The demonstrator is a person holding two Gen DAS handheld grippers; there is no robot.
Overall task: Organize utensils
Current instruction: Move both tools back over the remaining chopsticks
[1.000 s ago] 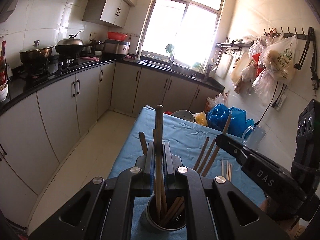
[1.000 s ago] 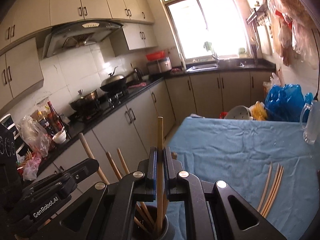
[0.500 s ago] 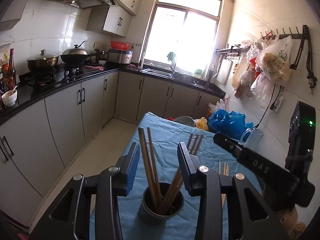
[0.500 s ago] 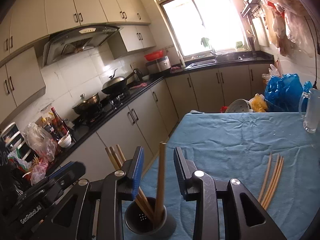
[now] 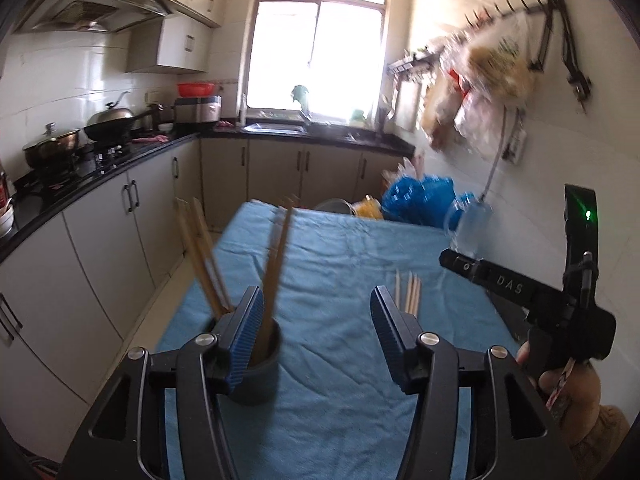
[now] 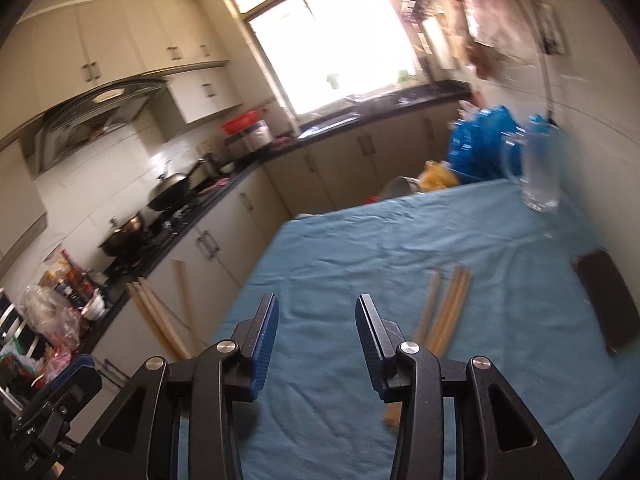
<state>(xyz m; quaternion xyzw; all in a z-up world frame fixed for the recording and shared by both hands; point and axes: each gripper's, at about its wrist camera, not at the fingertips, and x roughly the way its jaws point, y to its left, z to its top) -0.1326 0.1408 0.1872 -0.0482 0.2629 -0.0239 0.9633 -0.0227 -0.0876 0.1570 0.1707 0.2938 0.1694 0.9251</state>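
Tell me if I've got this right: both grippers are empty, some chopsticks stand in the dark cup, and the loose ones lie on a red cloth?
Nearly. The loose chopsticks lie on a blue cloth, not red, as the right wrist view shows. The rest holds: the cup has chopsticks in it, and nothing is between either gripper's opening jaws.

Wall bags [image 5: 476, 92] blurred; holder [image 5: 256, 372] partly behind left claw [image 5: 316, 340], maybe w/ more chopsticks.

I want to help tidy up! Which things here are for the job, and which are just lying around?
For the job:
- loose chopsticks on the blue cloth
- dark holder cup with chopsticks standing in it

Just lying about:
- glass jug
- blue bag
- wok
- dark flat thing
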